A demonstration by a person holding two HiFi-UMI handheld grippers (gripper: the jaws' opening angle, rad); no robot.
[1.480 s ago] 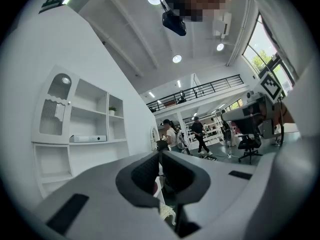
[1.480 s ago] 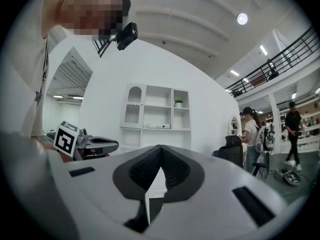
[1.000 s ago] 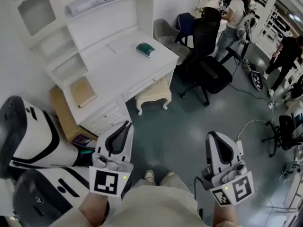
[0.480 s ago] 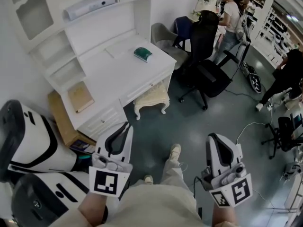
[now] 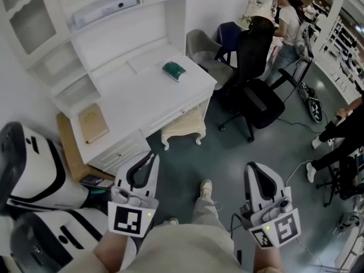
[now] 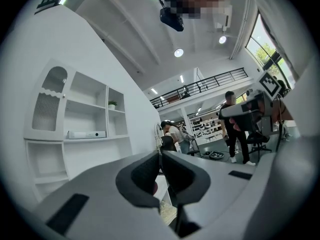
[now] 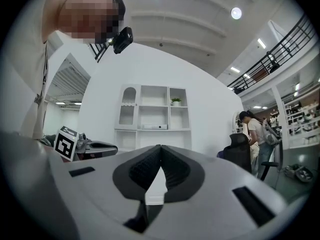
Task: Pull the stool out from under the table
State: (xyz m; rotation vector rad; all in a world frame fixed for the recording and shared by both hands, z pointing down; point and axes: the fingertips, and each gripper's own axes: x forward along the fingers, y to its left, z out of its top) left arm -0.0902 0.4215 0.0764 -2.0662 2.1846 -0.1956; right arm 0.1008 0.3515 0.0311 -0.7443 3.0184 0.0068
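Table (image 5: 142, 95): white, with a shelved hutch rising from its back edge; it took up the upper left of the head view. A long white device (image 5: 105, 9) lay on an upper hutch shelf.

White-and-black machine housing (image 5: 34, 169): stood on the floor off the table's left end.

Black office chair (image 5: 257, 92): stood on the floor past the table's right end, apart from it.

Stool (image 5: 183, 124): cream, with a cushioned top and curved legs. It stood in the kneehole under the table's front edge, towards the right corner. The rear of the seat was covered by the tabletop and the front showed.

Left gripper (image 5: 151, 155): jaws pressed together, nothing between them, well apart from the stool.

Right gripper (image 5: 252, 168): jaws pressed together and empty, also well short of the stool.

Tan book (image 5: 92, 124): lay flat on a low shelf at the table's left end.

Green pouch (image 5: 172, 70): lay on the tabletop towards the right end.
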